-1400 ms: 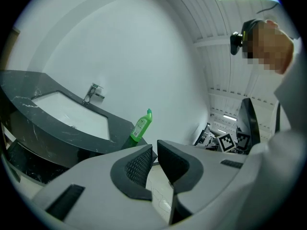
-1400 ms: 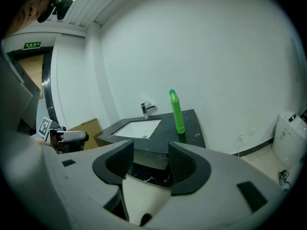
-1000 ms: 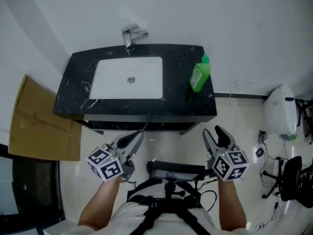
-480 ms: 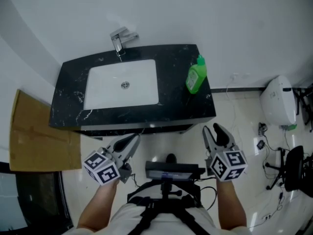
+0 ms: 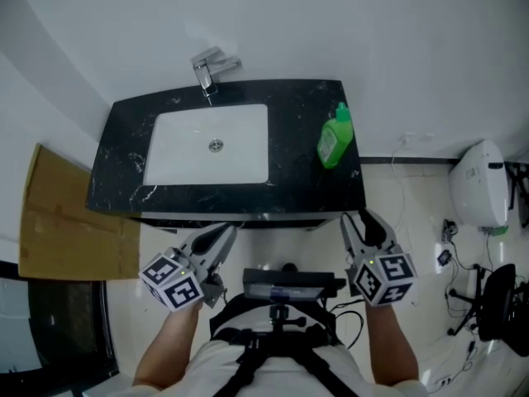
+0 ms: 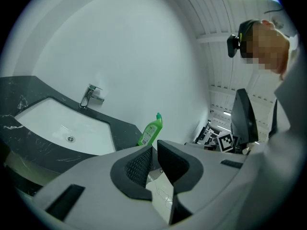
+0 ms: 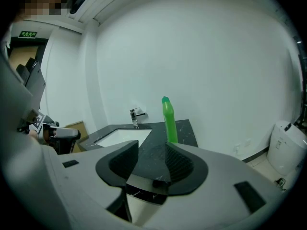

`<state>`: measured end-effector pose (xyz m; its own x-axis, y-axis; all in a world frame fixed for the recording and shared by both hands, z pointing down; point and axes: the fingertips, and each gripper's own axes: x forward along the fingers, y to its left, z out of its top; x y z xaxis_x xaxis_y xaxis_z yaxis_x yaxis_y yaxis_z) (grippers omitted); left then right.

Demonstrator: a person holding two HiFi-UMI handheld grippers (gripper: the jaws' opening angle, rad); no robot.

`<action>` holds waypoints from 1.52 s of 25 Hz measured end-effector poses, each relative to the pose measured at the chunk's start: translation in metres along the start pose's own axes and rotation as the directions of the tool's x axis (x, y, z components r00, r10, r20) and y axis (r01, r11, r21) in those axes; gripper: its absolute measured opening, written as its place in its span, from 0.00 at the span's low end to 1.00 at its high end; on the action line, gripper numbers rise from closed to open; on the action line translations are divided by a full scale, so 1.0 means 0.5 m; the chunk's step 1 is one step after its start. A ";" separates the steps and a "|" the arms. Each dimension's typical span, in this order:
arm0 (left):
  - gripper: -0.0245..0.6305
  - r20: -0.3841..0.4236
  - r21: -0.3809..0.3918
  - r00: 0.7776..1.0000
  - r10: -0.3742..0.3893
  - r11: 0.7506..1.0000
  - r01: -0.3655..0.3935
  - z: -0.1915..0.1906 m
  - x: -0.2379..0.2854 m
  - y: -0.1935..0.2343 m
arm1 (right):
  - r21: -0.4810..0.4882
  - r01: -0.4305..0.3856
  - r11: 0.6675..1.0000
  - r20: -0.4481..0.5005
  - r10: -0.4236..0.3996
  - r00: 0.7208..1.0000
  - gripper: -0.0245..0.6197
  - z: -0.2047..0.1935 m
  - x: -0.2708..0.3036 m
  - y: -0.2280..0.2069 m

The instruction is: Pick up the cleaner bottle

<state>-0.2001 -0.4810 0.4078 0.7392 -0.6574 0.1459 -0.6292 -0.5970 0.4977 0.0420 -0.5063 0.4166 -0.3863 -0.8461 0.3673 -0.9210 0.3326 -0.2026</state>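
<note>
The green cleaner bottle (image 5: 335,137) stands upright on the right end of the black marble counter (image 5: 302,180). Both grippers hang in front of the counter's front edge, well short of the bottle. My left gripper (image 5: 221,236) has its jaws nearly together with nothing between them; its own view shows the bottle (image 6: 151,132) beyond the left gripper (image 6: 154,150). My right gripper (image 5: 364,226) stands partly open and empty. In the right gripper view the bottle (image 7: 169,123) rises straight ahead, just above the gap of the right gripper (image 7: 152,152).
A white sink basin (image 5: 207,143) with a chrome faucet (image 5: 211,66) fills the counter's left half. Flat cardboard (image 5: 58,213) leans at the left. A white appliance (image 5: 479,184), cables and a black chair (image 5: 496,304) sit on the floor at the right.
Both grippers have moved a little closer to the counter's front edge, and the counter sits nearer to them in the head view. Nothing was taken hold of.
</note>
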 end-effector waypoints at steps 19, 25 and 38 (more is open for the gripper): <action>0.08 -0.045 0.028 0.995 -0.089 0.995 0.090 0.033 -0.041 0.067 | -0.004 0.123 0.992 0.032 -0.123 0.992 0.30 0.017 0.006 0.040; 0.08 -0.040 0.029 0.995 -0.094 0.995 0.095 0.040 -0.028 0.072 | 0.002 0.151 0.988 0.039 -0.151 0.988 0.30 0.032 0.026 0.009; 0.08 -0.024 0.029 0.997 -0.076 0.997 0.077 0.049 -0.016 0.071 | -0.018 0.151 0.988 0.038 -0.150 0.988 0.30 0.057 0.092 -0.029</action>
<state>-0.2344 -0.5081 0.4036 0.7905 -0.5988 0.1285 -0.5774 -0.6588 0.4822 0.0390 -0.5620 0.4107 -0.2415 -0.9015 0.3590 -0.9695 0.2087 -0.1282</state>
